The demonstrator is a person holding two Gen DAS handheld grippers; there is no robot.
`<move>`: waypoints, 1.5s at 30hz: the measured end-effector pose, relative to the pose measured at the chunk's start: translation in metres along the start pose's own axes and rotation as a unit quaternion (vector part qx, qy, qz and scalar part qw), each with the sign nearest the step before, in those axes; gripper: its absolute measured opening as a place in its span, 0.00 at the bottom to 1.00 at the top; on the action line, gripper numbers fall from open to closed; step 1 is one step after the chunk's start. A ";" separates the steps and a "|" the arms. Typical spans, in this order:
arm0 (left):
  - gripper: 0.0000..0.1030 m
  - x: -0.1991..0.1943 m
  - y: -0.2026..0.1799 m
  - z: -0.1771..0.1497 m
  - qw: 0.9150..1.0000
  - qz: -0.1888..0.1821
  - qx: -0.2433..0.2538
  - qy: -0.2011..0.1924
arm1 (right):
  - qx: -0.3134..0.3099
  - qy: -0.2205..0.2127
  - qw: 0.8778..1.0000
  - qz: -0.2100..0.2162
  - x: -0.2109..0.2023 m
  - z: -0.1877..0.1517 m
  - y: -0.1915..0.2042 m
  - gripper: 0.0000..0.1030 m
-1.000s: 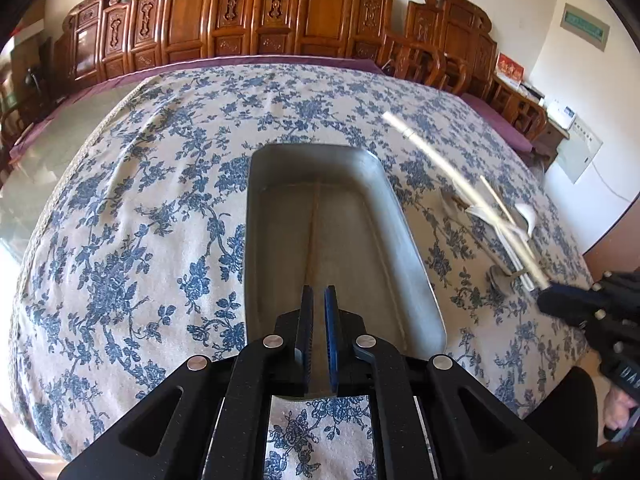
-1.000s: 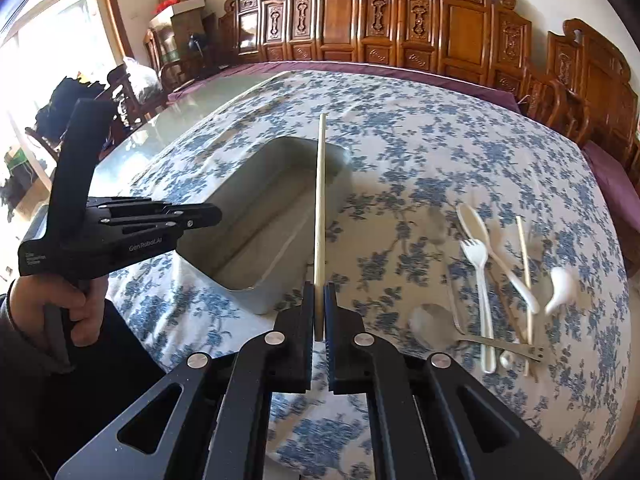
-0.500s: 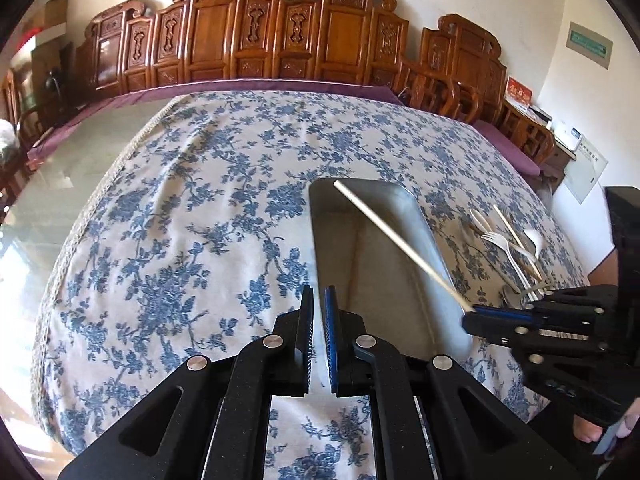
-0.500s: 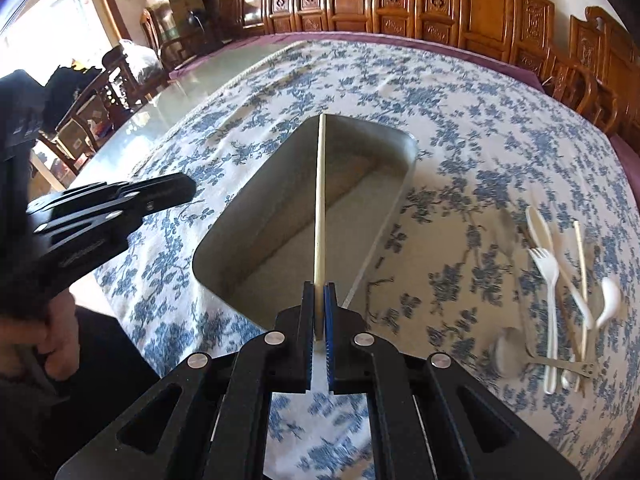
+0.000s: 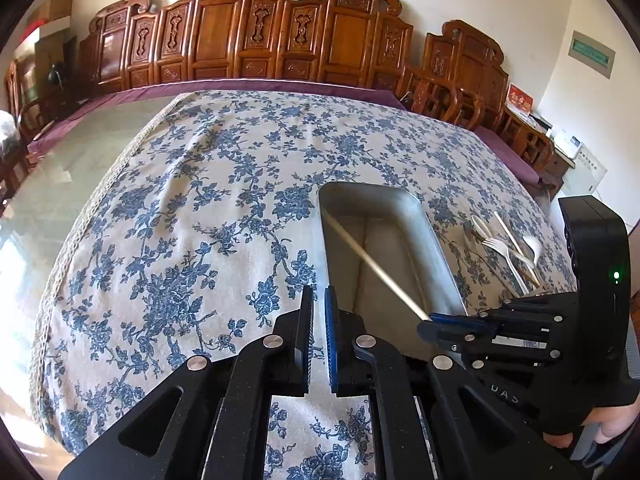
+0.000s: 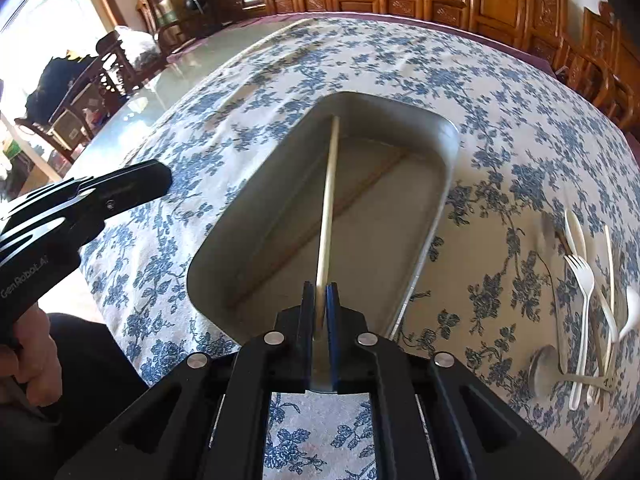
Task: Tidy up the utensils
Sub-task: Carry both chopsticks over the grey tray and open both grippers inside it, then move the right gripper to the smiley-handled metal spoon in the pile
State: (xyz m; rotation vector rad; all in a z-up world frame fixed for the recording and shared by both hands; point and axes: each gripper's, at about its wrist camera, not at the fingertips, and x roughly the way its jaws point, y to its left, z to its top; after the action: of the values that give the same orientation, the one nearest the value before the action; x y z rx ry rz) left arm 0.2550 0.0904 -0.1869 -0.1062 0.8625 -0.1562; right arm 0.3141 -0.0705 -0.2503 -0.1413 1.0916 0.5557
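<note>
Blue-floral tablecloth [image 5: 180, 240] covers the table; carved wooden chairs [image 5: 280, 32] line the wall

Carved wooden chairs [image 5: 256, 36] line the wall behind the floral tablecloth [image 5: 180, 240].

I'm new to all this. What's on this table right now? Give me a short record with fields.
Surface: table with blue floral cloth
Container: metal tray, one chopstick already lying in it
Right gripper: holds a chopstick slanting down into the tray; its jaws have just been opening
Left gripper: shut, holding nothing, hovering left of the tray
Still waiting: white fork, white spoons, metal spoon and another chopstick in a pile right of the tray
Backdrop: carved wooden chairs
</note>
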 end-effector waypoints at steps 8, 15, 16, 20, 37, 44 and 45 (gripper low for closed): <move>0.04 0.001 -0.005 0.000 1.000 -0.002 0.005 0.000 | 0.005 -0.018 1.000 0.017 -0.014 0.004 -0.007 0.10; 0.04 0.003 -0.009 0.000 1.000 -0.003 0.008 0.001 | 0.006 -0.037 0.999 0.028 -0.025 0.003 -0.011 0.11; 0.04 0.002 -0.010 0.000 1.000 -0.004 0.008 0.001 | 0.005 -0.044 0.999 0.026 -0.032 0.002 -0.014 0.11; 0.09 0.004 -0.019 0.000 1.000 -0.012 0.012 0.001 | 0.007 -0.073 0.997 0.005 -0.058 -0.005 -0.034 0.11; 0.66 0.023 -0.099 -0.004 0.997 -0.055 0.058 0.002 | 0.006 -0.026 0.996 -0.084 -0.061 -0.073 -0.176 0.43; 0.66 0.029 -0.121 -0.016 0.995 -0.059 0.080 0.009 | -0.019 -0.006 0.998 -0.065 -0.041 -0.080 -0.181 0.43; 0.66 0.030 -0.122 -0.017 0.995 -0.059 0.081 0.012 | -0.025 0.000 0.997 -0.066 -0.039 -0.079 -0.180 0.43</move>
State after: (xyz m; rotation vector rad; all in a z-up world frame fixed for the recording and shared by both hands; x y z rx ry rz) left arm 0.2499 -0.0358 -0.2008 -0.0030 0.8637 -0.3391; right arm 0.3264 -0.2684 -0.2824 -0.2547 1.0597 0.4637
